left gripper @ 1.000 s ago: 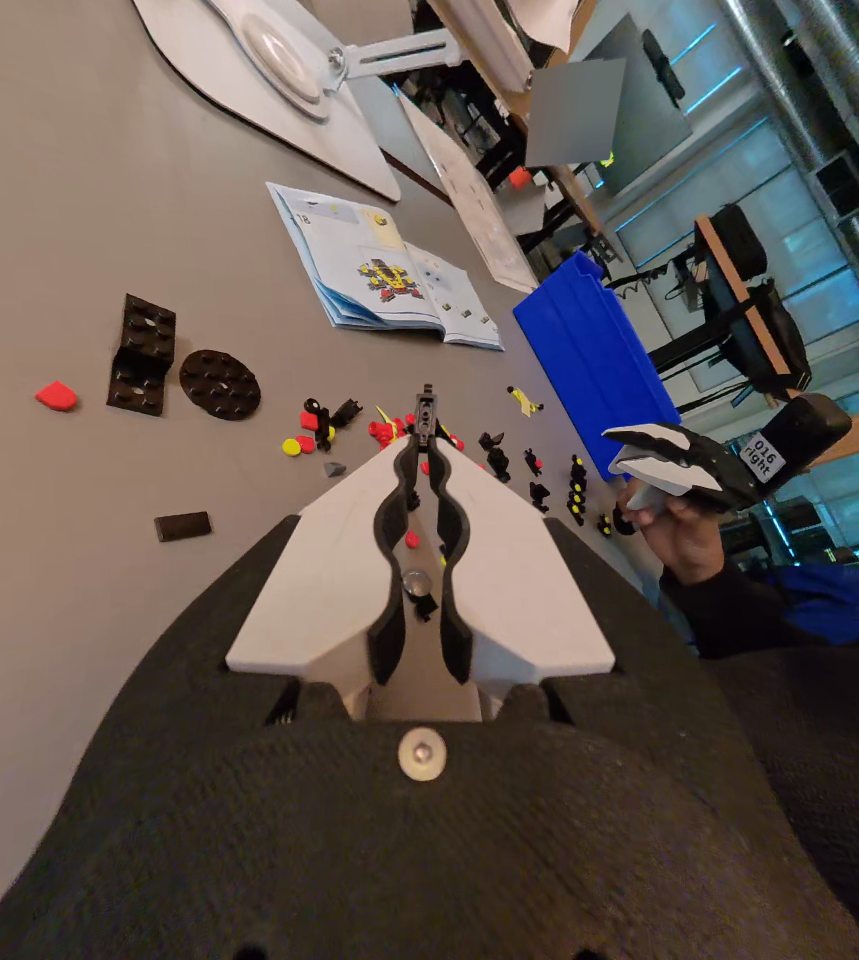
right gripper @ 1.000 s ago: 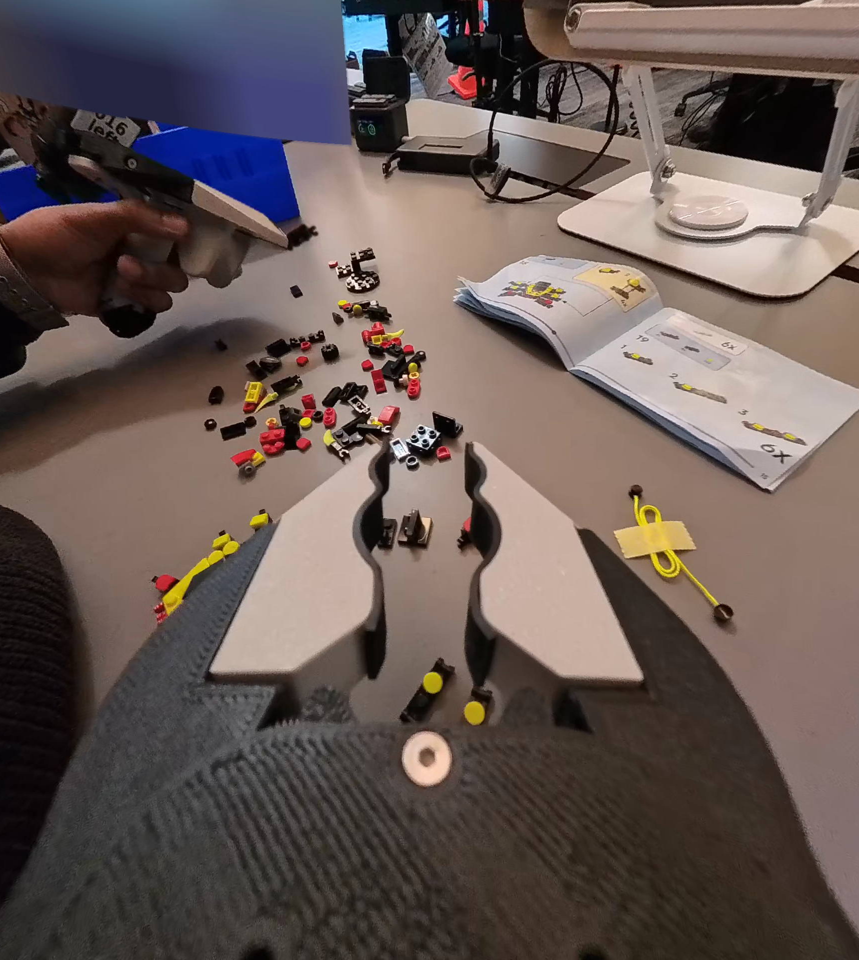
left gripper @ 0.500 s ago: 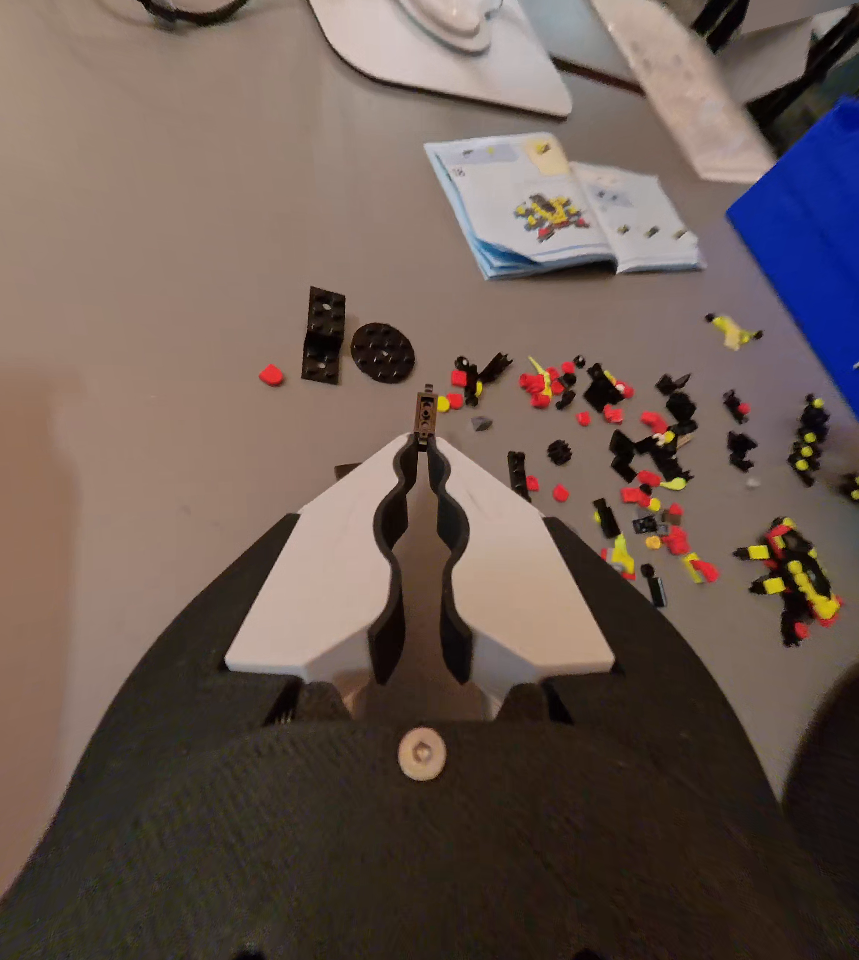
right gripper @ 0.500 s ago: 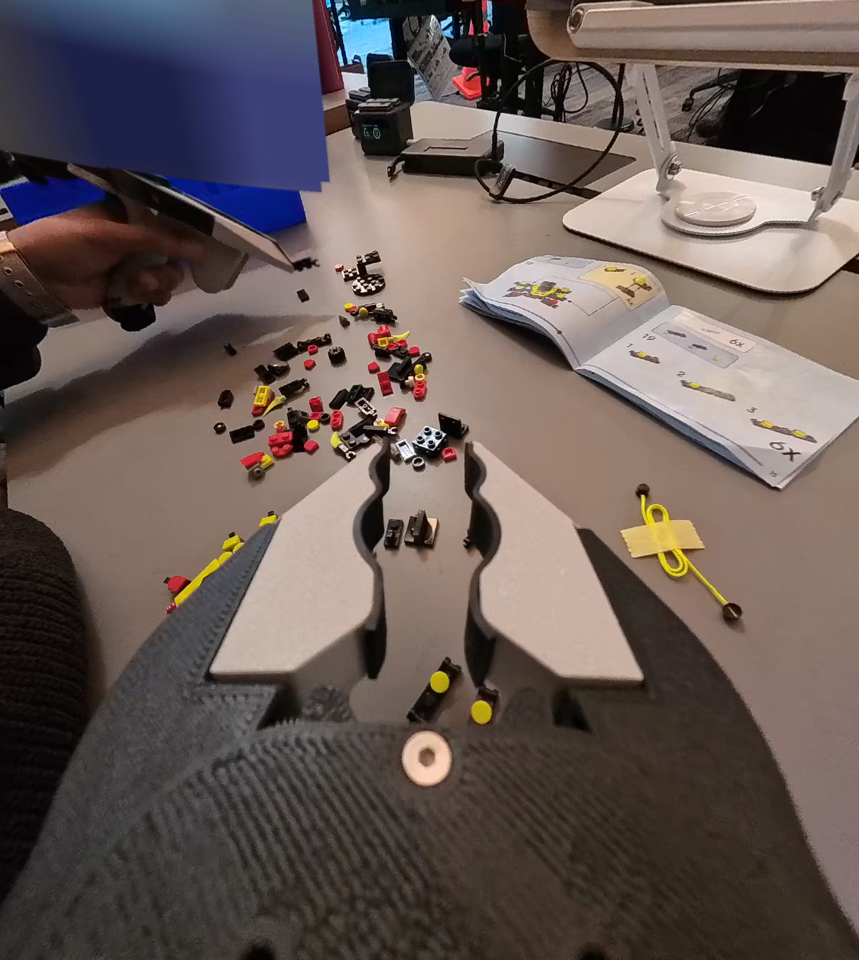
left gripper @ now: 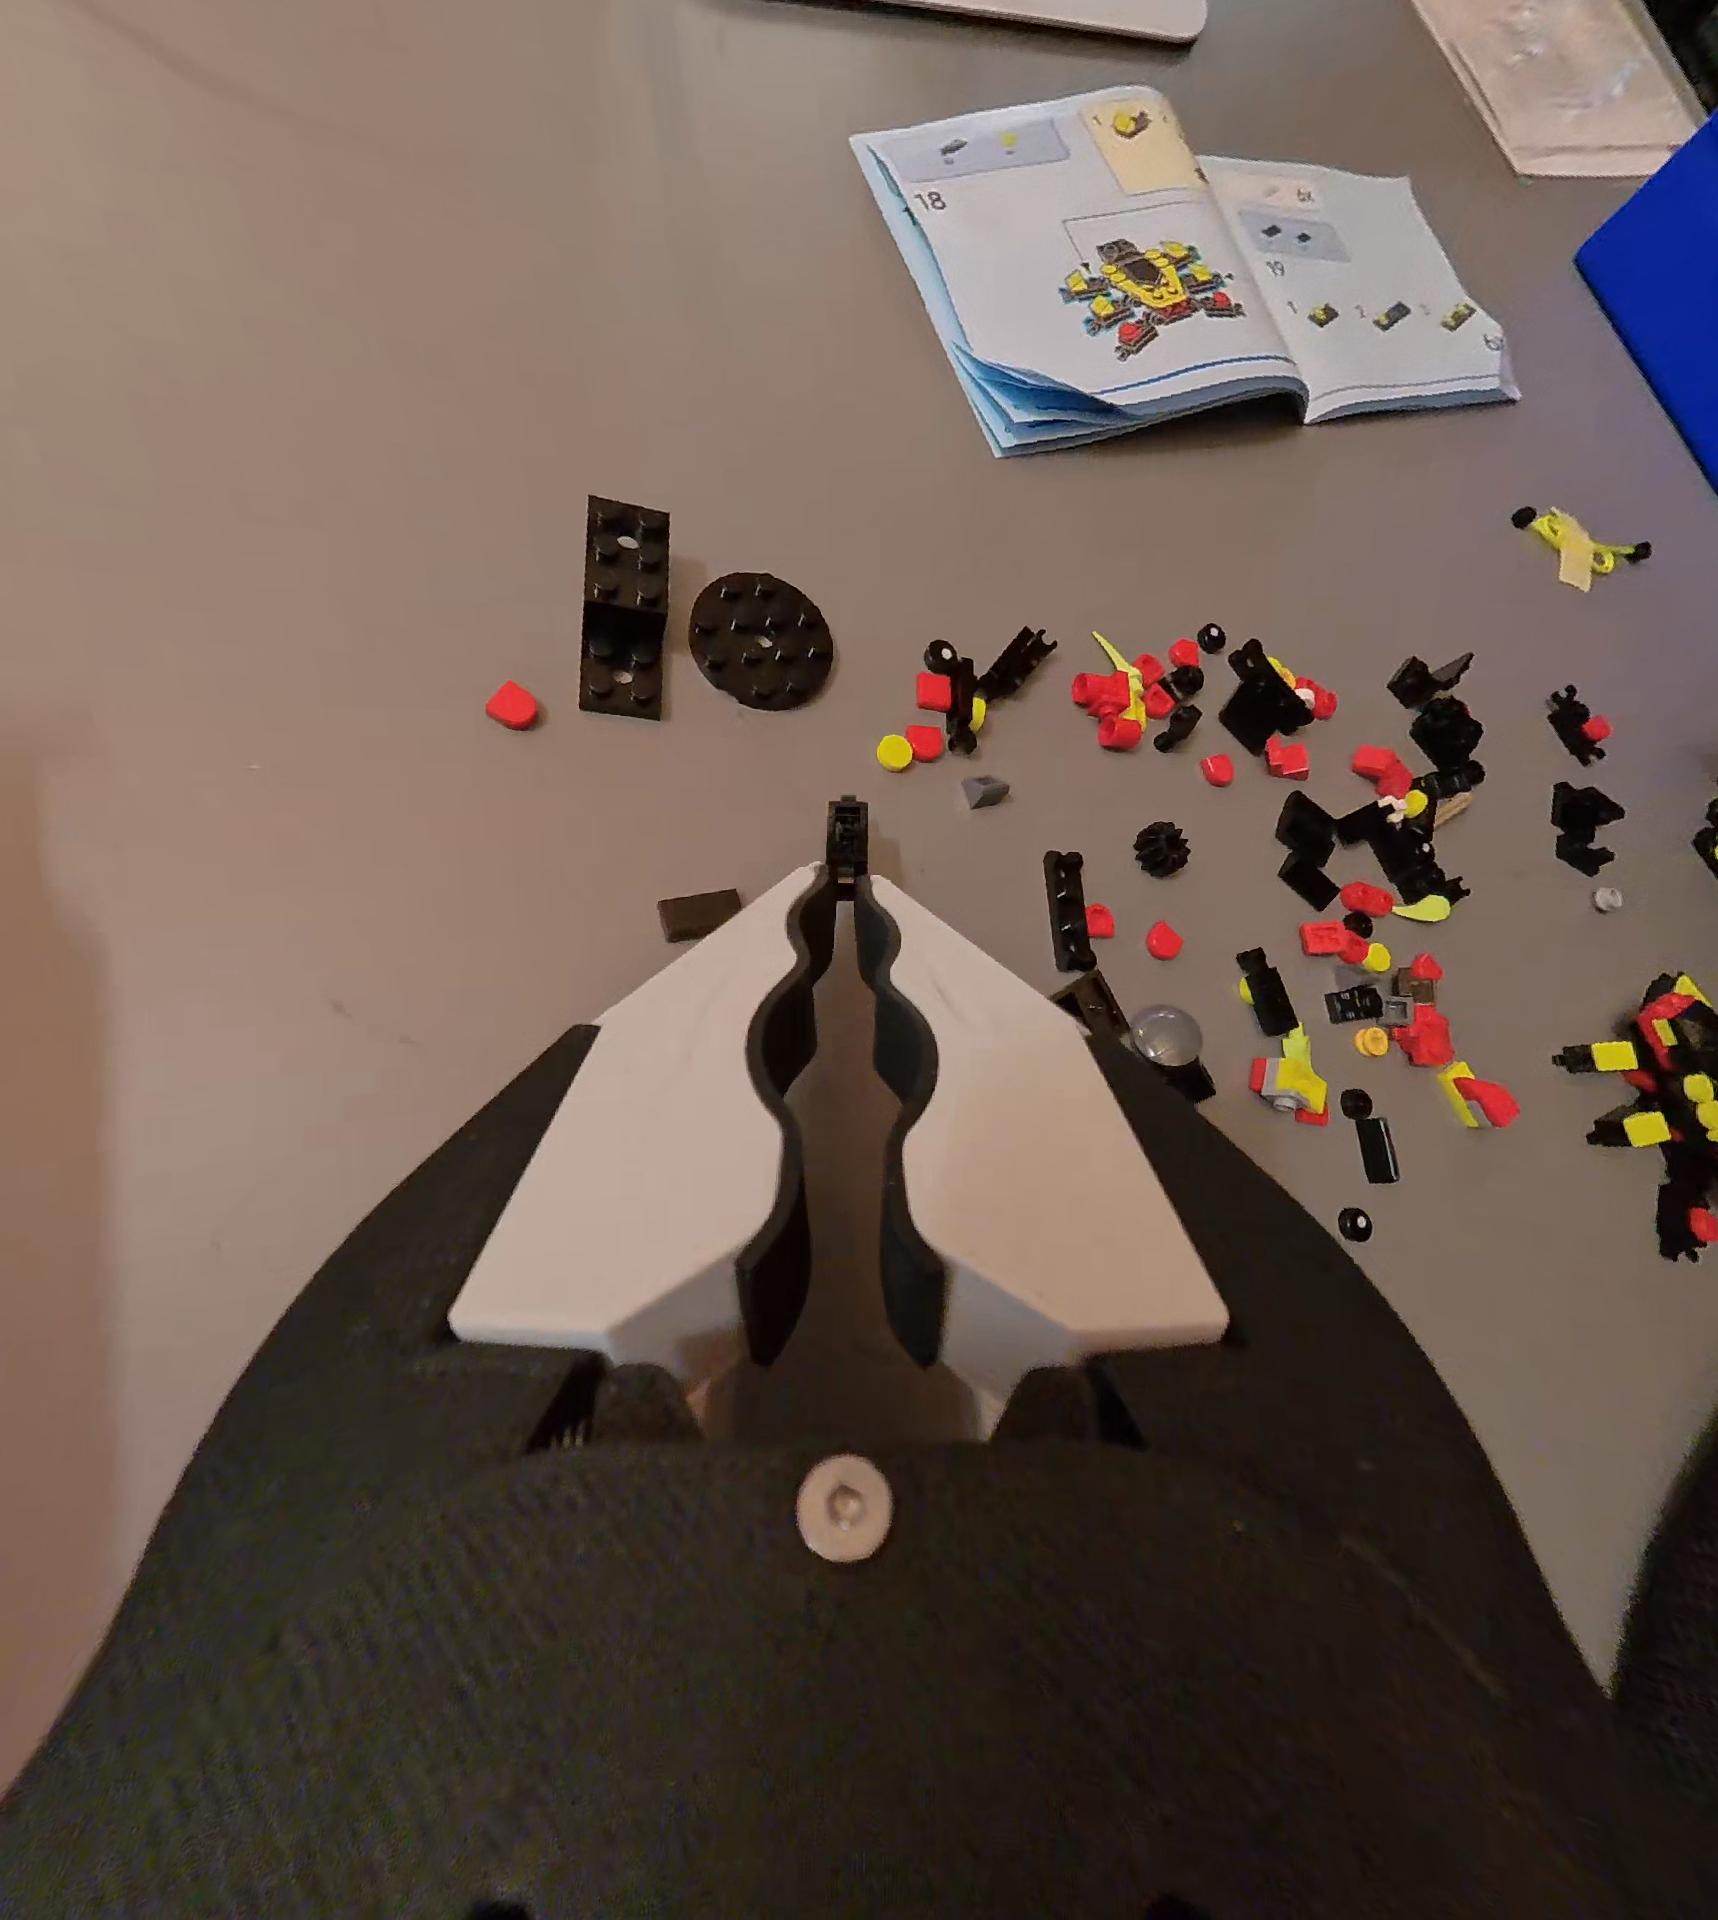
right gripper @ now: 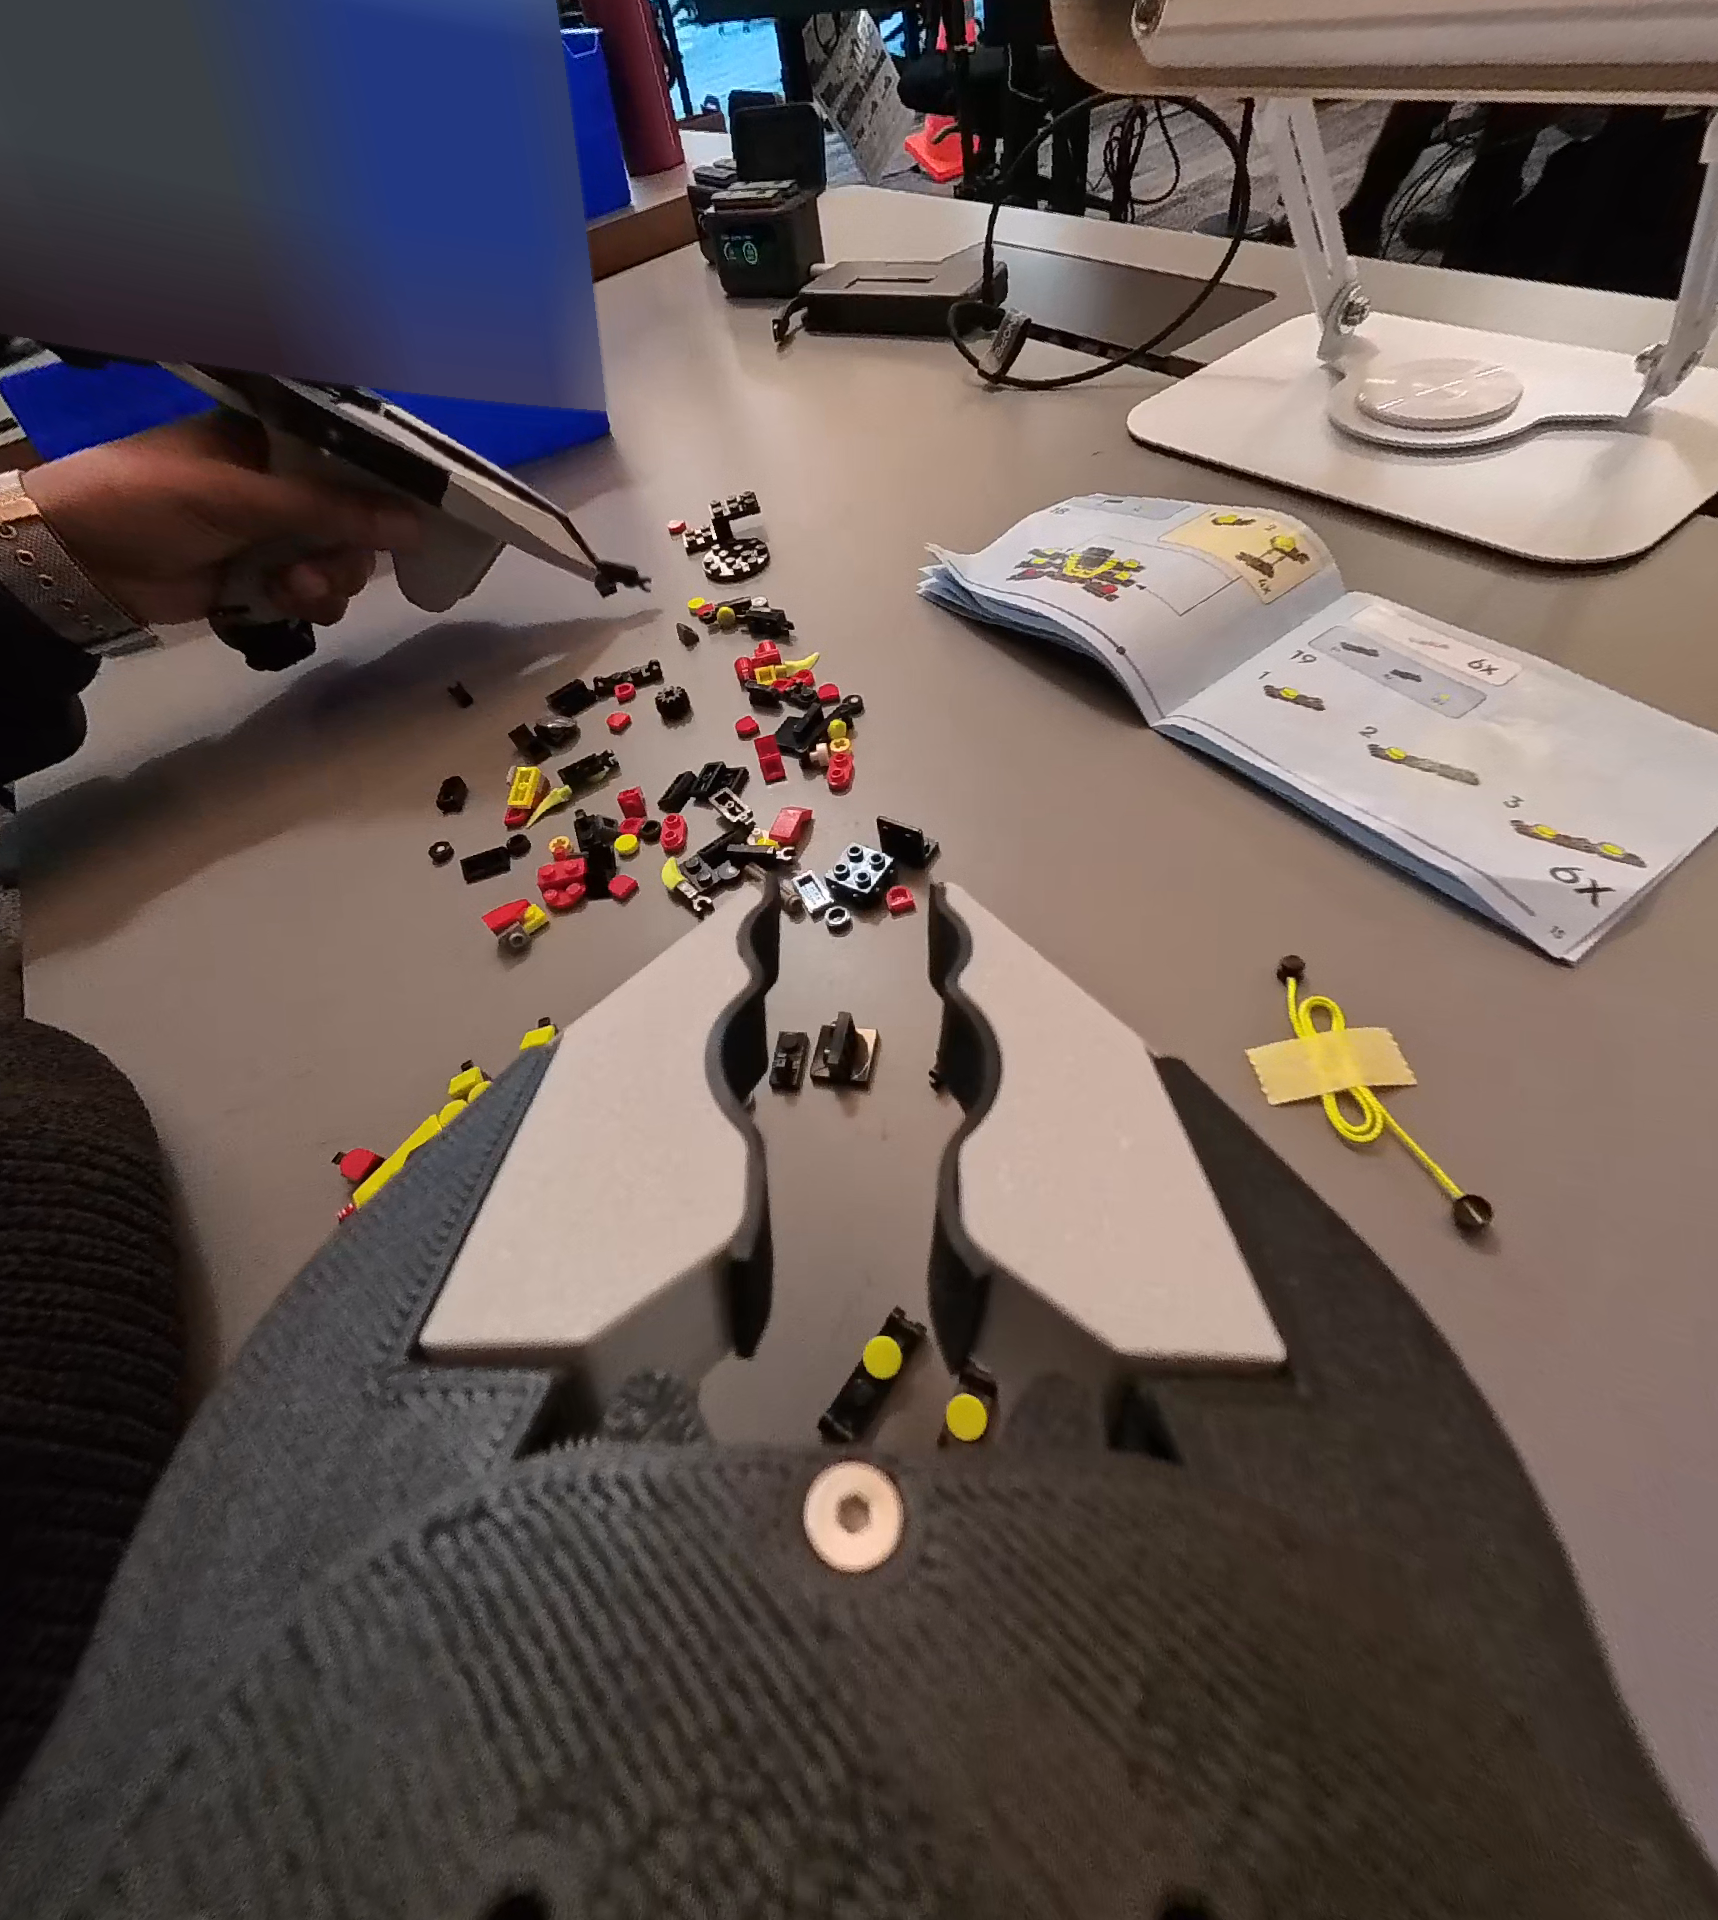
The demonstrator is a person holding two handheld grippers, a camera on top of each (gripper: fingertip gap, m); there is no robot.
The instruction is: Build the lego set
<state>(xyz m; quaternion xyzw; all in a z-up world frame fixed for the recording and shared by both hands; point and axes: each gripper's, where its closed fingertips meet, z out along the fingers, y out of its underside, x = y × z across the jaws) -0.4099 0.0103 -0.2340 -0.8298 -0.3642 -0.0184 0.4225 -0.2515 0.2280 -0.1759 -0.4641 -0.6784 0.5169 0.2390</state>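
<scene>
- Currently: left gripper pinching small black clip piece; right gripper wide, empty.
- Keep pinch firm; carry toward round black plate at 11 o'clock.

Two grippers, one instruction booklet, one black round plate.

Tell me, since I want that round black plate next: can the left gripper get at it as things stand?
Probably not yet: the left gripper is shut on a small black piece. The round plate itself lies flat and uncovered just ahead, beside the black bracket.
</scene>
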